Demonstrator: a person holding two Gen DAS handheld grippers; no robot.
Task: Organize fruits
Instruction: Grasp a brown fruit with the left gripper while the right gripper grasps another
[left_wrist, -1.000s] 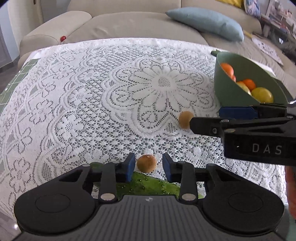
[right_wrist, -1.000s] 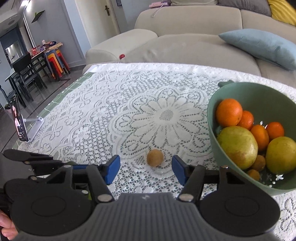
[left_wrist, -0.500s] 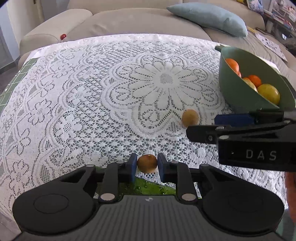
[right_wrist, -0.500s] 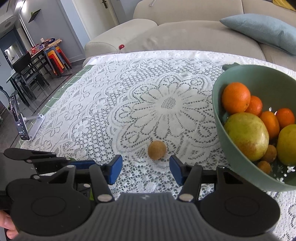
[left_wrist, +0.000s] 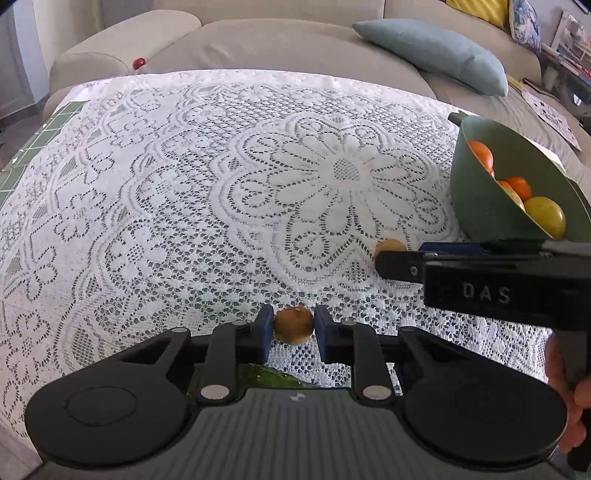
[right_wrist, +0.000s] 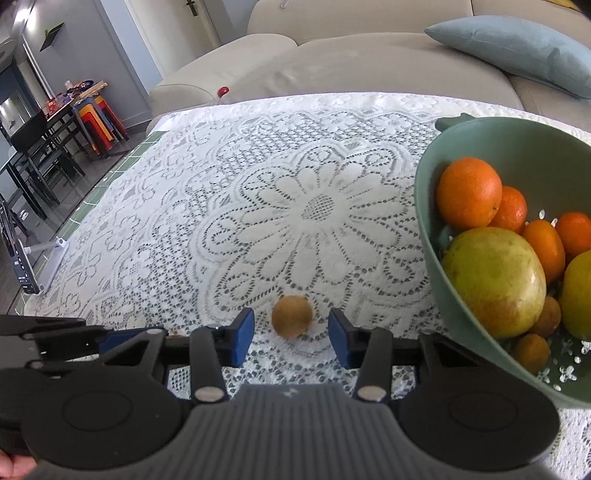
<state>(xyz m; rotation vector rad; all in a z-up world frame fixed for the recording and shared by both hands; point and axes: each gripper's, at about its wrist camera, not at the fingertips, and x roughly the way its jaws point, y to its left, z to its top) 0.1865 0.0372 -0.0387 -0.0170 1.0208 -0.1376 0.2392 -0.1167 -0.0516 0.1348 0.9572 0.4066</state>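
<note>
My left gripper (left_wrist: 293, 326) is shut on a small brown round fruit (left_wrist: 293, 325), held just above the lace tablecloth. A second small brown fruit (right_wrist: 291, 320) lies on the cloth between the open jaws of my right gripper (right_wrist: 291, 334), which does not touch it. In the left wrist view that fruit (left_wrist: 390, 245) is half hidden behind the right gripper. A green colander bowl (right_wrist: 428, 206) at the right holds oranges (right_wrist: 468, 192), a large yellow-green fruit (right_wrist: 495, 280) and small brown fruits. The bowl also shows in the left wrist view (left_wrist: 476, 192).
The white lace cloth (left_wrist: 184, 184) covers the table. A beige sofa (left_wrist: 258, 40) with a blue cushion (left_wrist: 432, 51) stands behind it. A green patch (left_wrist: 273, 376) shows under the left gripper. A phone on a stand (right_wrist: 18, 251) is at the left.
My left gripper has closed on the small brown fruit and lifted it slightly. My right gripper has moved forward so the other fruit sits between its open jaws.
</note>
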